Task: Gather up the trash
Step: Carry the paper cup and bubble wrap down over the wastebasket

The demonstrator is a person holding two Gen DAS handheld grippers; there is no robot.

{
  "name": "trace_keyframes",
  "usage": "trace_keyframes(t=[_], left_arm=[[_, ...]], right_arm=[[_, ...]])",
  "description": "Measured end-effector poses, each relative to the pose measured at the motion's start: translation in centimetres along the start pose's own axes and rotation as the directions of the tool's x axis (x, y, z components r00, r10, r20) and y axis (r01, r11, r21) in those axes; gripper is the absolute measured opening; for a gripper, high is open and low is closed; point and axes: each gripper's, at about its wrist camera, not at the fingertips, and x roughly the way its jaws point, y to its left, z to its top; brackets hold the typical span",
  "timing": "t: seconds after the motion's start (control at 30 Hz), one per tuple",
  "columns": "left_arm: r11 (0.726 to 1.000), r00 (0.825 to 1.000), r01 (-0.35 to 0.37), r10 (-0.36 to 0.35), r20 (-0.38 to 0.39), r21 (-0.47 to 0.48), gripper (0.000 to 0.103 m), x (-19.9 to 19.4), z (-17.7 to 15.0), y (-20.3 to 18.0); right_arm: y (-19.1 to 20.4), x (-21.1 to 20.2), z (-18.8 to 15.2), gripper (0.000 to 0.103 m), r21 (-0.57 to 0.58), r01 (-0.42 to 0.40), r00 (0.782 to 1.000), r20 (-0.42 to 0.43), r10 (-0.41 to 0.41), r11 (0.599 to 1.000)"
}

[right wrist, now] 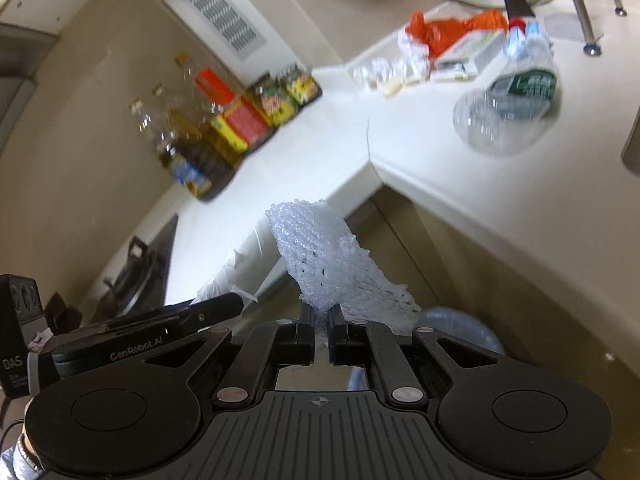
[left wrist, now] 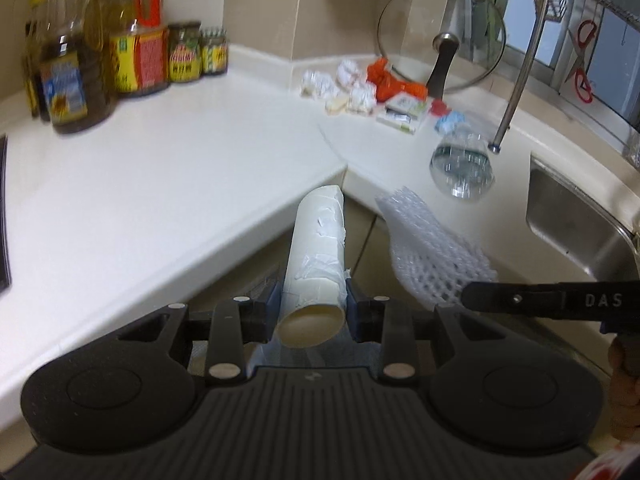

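My left gripper (left wrist: pixel 313 306) is shut on a white cardboard tube (left wrist: pixel 318 248) with torn paper scraps, which points away from me over the counter's inner corner. My right gripper (right wrist: pixel 319 316) is shut on a piece of white foam netting (right wrist: pixel 324 256); the same netting (left wrist: pixel 430 256) shows at the right of the left wrist view. Both are held off the counter, in front of its edge. More trash lies on the white counter (left wrist: pixel 180 168): crumpled paper balls (left wrist: pixel 352 84), an orange plastic bag (left wrist: pixel 390 80), a flat carton (left wrist: pixel 402 114) and an empty clear bottle (left wrist: pixel 462 164).
Oil bottles and jars (left wrist: pixel 120 60) stand against the wall at the back left. A glass pot lid (left wrist: pixel 442 52) leans by the tap (left wrist: pixel 520 80), with the steel sink (left wrist: pixel 580 224) at the right. A clear bag (right wrist: pixel 460 332) shows low down under my right gripper.
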Motion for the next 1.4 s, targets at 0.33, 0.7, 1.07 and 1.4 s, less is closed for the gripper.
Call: trace_keyframes(t=[0.33,0.7,1.07,1.4], left_arm=[[0.993,0.992,-0.07,0.06,-0.111,-0.093,0.031,2.3,-4.8,-0.9],[0.979,0.973,-0.133,0.099,-0.206,-0.157,0.031,7.4,-9.3,-0.9],[0.971,0.955,-0.152,0.095,-0.282,-0.186,0.031,13.0,-11.6,-0.3],[0.97,0.94,-0.162,0.096,-0.328,-0.181,0.031,16.8,-12.5,0.5]], right_arm=[[-3.5,3.0,-3.2,0.006,0.003,0.036,0.991,-0.125,-0.035,0.999],[-7.4,7.3,-6.5,0.006,0.063,0.106,0.971,-0.22,-0.089,0.992],[-10.4,10.4,-8.5,0.006,0.091,0.158,0.957,-0.261,-0.13,0.983],[-12.1,12.8,-9.2,0.006,0.106,0.181,0.954,-0.26,-0.149,0.978]])
